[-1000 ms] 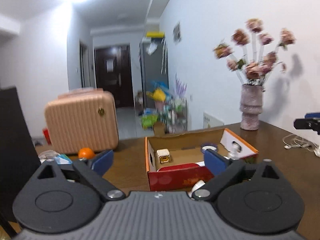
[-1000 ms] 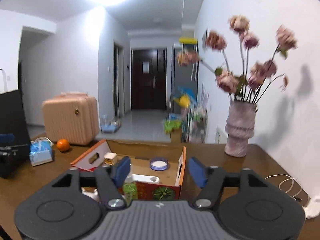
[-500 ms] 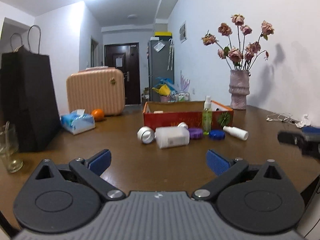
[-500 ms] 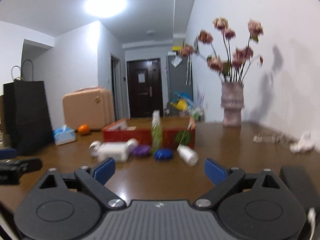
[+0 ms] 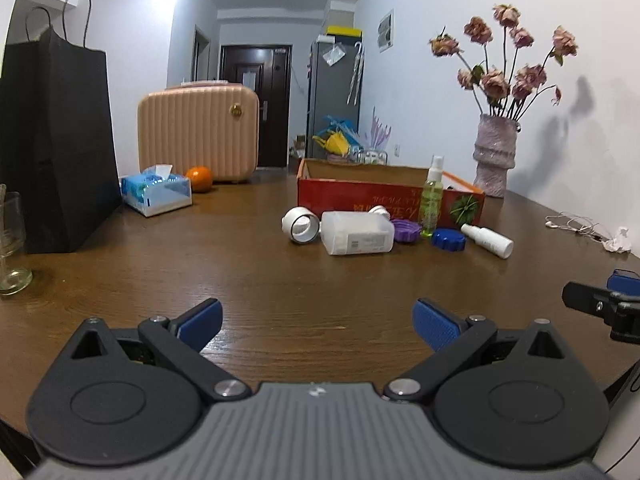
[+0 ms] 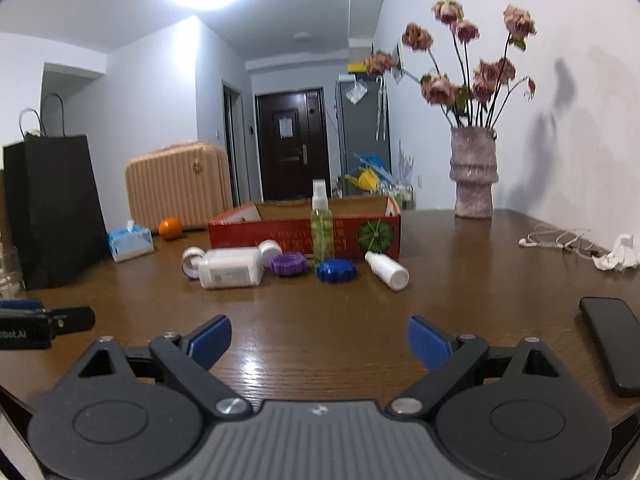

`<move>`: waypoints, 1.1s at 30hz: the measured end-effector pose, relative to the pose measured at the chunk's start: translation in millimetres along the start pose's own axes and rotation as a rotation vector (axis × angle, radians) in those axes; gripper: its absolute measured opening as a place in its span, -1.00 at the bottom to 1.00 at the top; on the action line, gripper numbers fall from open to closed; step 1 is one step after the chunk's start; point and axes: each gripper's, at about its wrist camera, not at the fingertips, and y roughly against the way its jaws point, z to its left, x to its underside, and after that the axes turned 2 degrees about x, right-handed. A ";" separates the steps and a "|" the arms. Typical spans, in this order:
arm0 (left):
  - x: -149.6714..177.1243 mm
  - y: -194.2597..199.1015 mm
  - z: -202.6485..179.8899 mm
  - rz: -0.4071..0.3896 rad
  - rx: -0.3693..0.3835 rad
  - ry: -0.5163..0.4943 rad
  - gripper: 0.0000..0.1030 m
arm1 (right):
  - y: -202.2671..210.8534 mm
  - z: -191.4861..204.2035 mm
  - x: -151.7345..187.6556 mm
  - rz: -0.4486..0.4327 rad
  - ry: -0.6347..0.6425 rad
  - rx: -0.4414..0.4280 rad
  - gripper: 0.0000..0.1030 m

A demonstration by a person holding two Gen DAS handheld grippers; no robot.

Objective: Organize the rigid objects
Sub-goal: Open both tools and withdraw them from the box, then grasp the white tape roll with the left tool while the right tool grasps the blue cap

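Note:
A red cardboard box (image 5: pixel 384 199) (image 6: pixel 280 232) stands mid-table. In front of it lie a white ring-shaped piece (image 5: pixel 301 225) (image 6: pixel 191 258), a large white bottle on its side (image 5: pixel 358 233) (image 6: pixel 230 268), a purple lid (image 5: pixel 406 231) (image 6: pixel 288 264), a blue lid (image 5: pixel 449 239) (image 6: pixel 336 270) and a small white bottle (image 5: pixel 487 240) (image 6: pixel 386 269). A green spray bottle (image 5: pixel 431 197) (image 6: pixel 321 224) stands upright against the box. My left gripper (image 5: pixel 318 322) and right gripper (image 6: pixel 319 340) are open and empty, low near the table's front edge, well short of the objects.
A black paper bag (image 5: pixel 52 140), a glass (image 5: pixel 10 244), a blue tissue pack (image 5: pixel 156 194), an orange (image 5: pixel 199 178) and a pink case (image 5: pixel 198 132) stand at the left. A vase of flowers (image 6: pixel 474 172), earphone cable (image 6: pixel 556 240), crumpled tissue (image 6: pixel 618 258) and a black phone (image 6: pixel 614 344) are at the right.
Both grippers have pulled back and down from above the box to the near table edge. Their jaws stay open and empty.

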 end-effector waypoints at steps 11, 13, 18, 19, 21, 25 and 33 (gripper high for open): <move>-48.1 -79.3 23.4 0.070 0.023 0.080 1.00 | -86.3 -3.4 -40.5 0.163 0.042 -0.003 0.50; -64.7 -100.8 34.2 0.099 0.078 0.142 0.97 | -105.3 -1.6 -49.5 0.168 0.072 -0.017 0.43; -100.2 -183.1 60.5 0.210 0.094 0.258 0.86 | -170.7 -7.6 -75.5 0.241 0.049 -0.071 0.28; -104.1 -200.2 65.9 0.262 0.110 0.287 0.82 | -184.6 -9.0 -80.0 0.255 0.041 -0.075 0.26; -108.5 -225.2 73.9 0.309 0.135 0.321 0.79 | -207.3 -9.8 -84.8 0.279 0.050 -0.074 0.25; -111.7 -261.9 82.8 0.354 0.081 0.332 0.62 | -240.3 -9.0 -85.5 0.328 0.070 -0.037 0.24; -105.7 -286.6 94.5 0.409 0.088 0.397 -0.11 | -265.8 -11.7 -77.2 0.362 0.074 -0.014 -0.02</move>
